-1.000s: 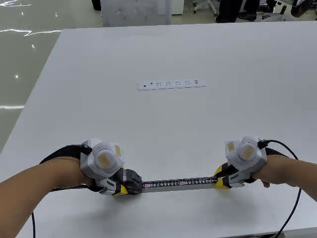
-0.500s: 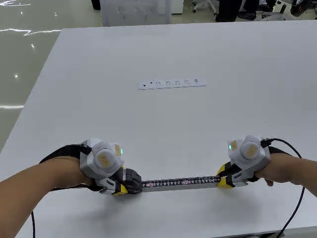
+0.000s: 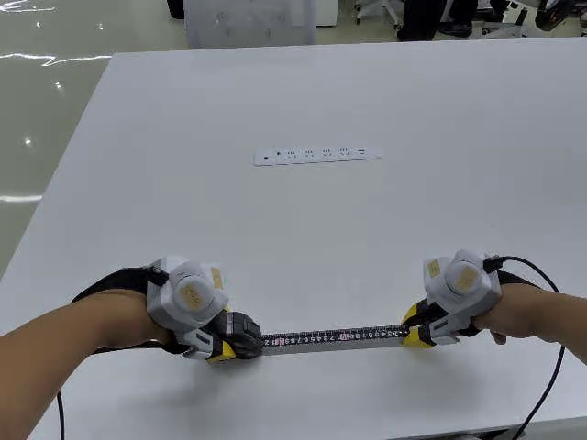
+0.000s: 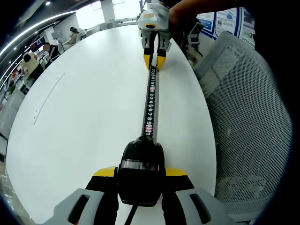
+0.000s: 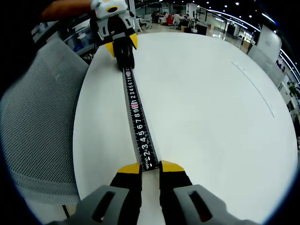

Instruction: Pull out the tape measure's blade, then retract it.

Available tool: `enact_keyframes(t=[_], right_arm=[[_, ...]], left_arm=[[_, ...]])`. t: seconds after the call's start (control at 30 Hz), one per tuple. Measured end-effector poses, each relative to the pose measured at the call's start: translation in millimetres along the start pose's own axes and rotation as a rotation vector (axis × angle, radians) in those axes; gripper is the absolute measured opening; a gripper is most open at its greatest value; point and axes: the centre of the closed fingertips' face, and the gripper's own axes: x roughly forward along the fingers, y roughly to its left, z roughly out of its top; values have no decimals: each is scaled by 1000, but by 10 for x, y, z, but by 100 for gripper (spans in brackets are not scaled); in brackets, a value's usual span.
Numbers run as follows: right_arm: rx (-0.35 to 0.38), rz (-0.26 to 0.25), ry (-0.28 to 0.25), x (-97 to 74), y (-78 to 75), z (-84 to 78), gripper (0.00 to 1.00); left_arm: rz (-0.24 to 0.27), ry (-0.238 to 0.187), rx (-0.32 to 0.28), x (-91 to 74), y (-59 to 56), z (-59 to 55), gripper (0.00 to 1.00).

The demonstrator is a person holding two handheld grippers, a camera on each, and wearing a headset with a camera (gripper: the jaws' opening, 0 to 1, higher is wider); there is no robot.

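Observation:
The black tape measure case (image 3: pixel 242 334) lies near the table's front edge, and my left gripper (image 3: pixel 227 347) is shut on it. Its blade (image 3: pixel 335 337) lies flat on the white table (image 3: pixel 303 238) and runs right to my right gripper (image 3: pixel 412 334), which is shut on the blade's end. In the left gripper view the case (image 4: pixel 140 168) sits between the yellow-tipped jaws, and the blade (image 4: pixel 150 101) stretches away to the right gripper (image 4: pixel 153 58). In the right gripper view the blade (image 5: pixel 136 117) runs from the jaws (image 5: pixel 150 167) to the case (image 5: pixel 124 58) held by the left gripper (image 5: pixel 118 47).
A white power strip (image 3: pixel 315 155) lies at the table's middle. A grey mesh chair (image 4: pixel 243 122) stands just off the near table edge. A black cable (image 3: pixel 543 385) hangs from the right hand over that edge.
The right gripper has shifted slightly to the right, drawing the blade a little longer. The left gripper and the case have stayed put.

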Motion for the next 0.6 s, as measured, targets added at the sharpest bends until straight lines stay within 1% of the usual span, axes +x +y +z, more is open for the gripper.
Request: enact_keyframes(t=[0.1, 0.2, 0.43, 0.5, 0.6], right_arm=[[5, 1, -4, 1, 0, 0, 11], [-3, 4, 6, -14, 1, -22, 11], [4, -7, 7, -17, 5, -25, 11], [18, -6, 3, -16, -3, -28, 12], [21, -10, 0, -13, -7, -25, 12]], left_arm=[[1, 0, 1, 0, 3, -1, 32], [2, -1, 1, -1, 0, -2, 32], [5, -1, -2, 10, 1, 7, 32], [5, 2, -4, 16, 7, 10, 33], [11, -2, 10, 25, 3, 23, 33]])
